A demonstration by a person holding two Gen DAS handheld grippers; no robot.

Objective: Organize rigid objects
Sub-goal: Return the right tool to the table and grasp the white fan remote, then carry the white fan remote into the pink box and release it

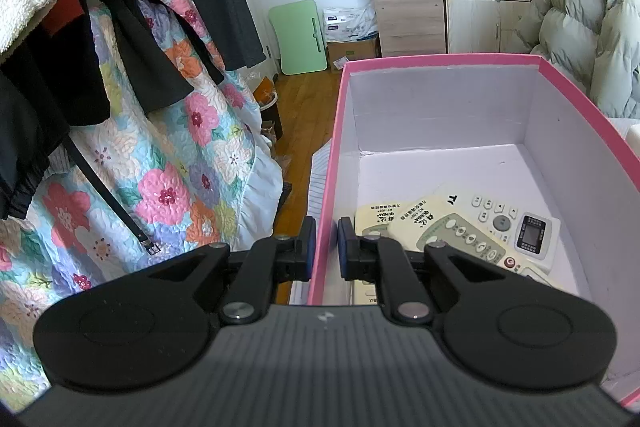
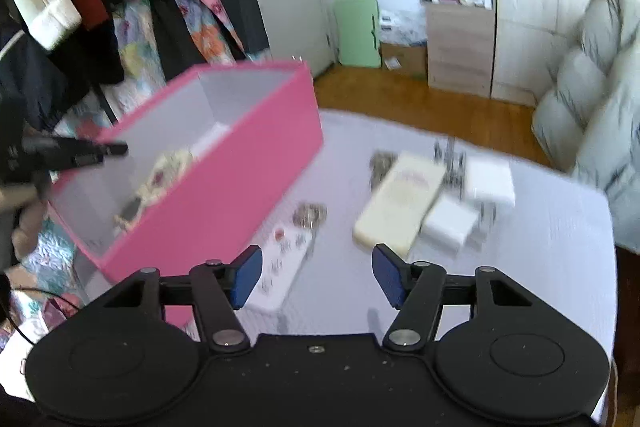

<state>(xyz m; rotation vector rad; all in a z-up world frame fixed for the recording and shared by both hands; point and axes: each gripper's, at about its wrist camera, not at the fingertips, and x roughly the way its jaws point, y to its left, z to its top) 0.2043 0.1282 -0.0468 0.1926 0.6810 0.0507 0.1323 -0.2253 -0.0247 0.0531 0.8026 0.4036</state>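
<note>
My left gripper (image 1: 326, 247) is shut on the left wall of the pink box (image 1: 326, 187), one finger outside and one inside. The box holds several remote controls (image 1: 472, 231), cream and white. In the right wrist view the pink box (image 2: 240, 179) stands at the left of the white table (image 2: 540, 287), with my left gripper (image 2: 116, 148) on its far rim. My right gripper (image 2: 316, 277) is open and empty above the table. A white remote (image 2: 286, 267) lies just ahead of it. A cream remote (image 2: 402, 201) lies further right. The right wrist view is blurred.
White boxes (image 2: 488, 183) and small metallic items (image 2: 310, 215) lie on the table beside the cream remote. A floral quilt (image 1: 160, 167) and hanging dark clothes (image 1: 132, 27) are at the left. A puffy jacket (image 1: 588, 27) is at the right. Shelves and a wardrobe stand behind.
</note>
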